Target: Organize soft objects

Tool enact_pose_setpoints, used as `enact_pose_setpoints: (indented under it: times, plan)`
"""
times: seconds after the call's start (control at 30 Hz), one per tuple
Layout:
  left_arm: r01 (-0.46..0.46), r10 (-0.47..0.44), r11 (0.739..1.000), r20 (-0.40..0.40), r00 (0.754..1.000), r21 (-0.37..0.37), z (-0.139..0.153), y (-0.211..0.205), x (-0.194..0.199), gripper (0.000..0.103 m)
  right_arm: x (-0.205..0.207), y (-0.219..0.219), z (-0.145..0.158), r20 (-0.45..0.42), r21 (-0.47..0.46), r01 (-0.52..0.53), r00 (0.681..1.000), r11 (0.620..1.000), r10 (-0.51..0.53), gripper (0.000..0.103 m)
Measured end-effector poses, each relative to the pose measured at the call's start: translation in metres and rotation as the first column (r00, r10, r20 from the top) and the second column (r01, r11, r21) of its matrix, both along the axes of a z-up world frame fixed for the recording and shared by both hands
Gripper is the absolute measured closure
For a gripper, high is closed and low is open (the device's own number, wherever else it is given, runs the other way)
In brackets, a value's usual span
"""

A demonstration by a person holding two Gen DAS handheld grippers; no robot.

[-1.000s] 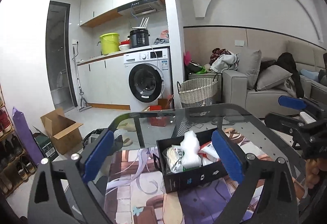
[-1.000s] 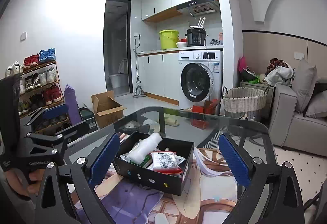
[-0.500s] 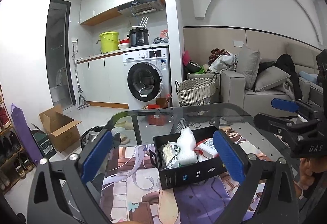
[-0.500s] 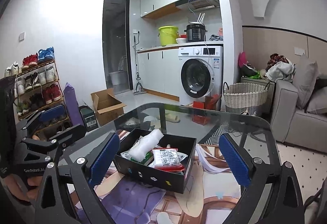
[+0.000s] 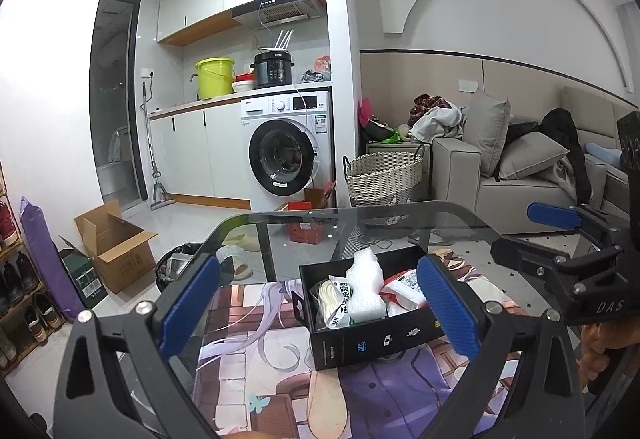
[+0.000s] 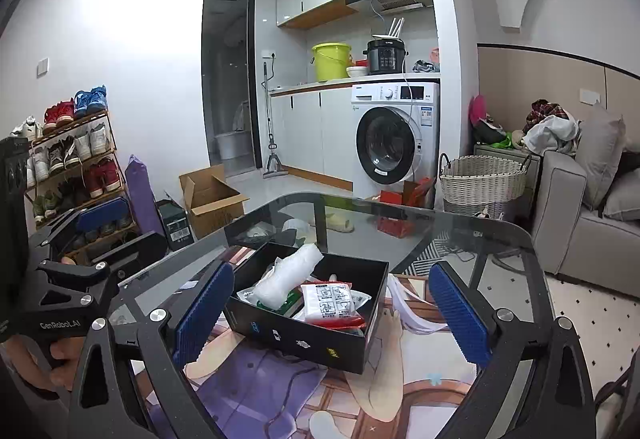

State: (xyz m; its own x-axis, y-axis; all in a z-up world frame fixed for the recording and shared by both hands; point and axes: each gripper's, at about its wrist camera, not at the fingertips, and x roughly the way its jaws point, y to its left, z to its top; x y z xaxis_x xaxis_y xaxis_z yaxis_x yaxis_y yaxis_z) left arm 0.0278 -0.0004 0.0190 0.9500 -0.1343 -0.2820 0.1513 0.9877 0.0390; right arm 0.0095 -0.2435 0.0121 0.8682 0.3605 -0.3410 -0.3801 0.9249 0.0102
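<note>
Soft packets [image 6: 331, 302], seemingly loose, in box [image 6: 312, 345]

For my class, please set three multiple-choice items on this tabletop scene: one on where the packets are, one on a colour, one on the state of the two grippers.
1. Where are the soft packets?
A. in the black box
B. in the wicker basket
C. on the sofa

2. What colour is the bucket on the counter?
A. red
B. yellow-green
C. blue

3. What state are the left gripper and right gripper in?
A. both open and empty
B. both shut on a packet
C. one open, one shut

Key:
1 A, the packets lie inside the box on the glass table.
2 B, it is lime-coloured beside the dark cooker.
3 A, the blue pads stand wide apart and hold nothing.
</note>
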Motion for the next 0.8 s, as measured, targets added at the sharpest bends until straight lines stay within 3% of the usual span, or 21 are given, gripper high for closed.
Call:
enact_pose_setpoints:
  times: [0.8]
  plan:
    - [-0.010, 0.010, 1.000, 0.000, 1.000, -0.003, -0.0011, -0.0052, 0.0002, 0.002, 0.0004, -0.0005, -0.0004, 0.002, -0.005, -0.007, 1.000, 1.000, 0.007, 0.003]
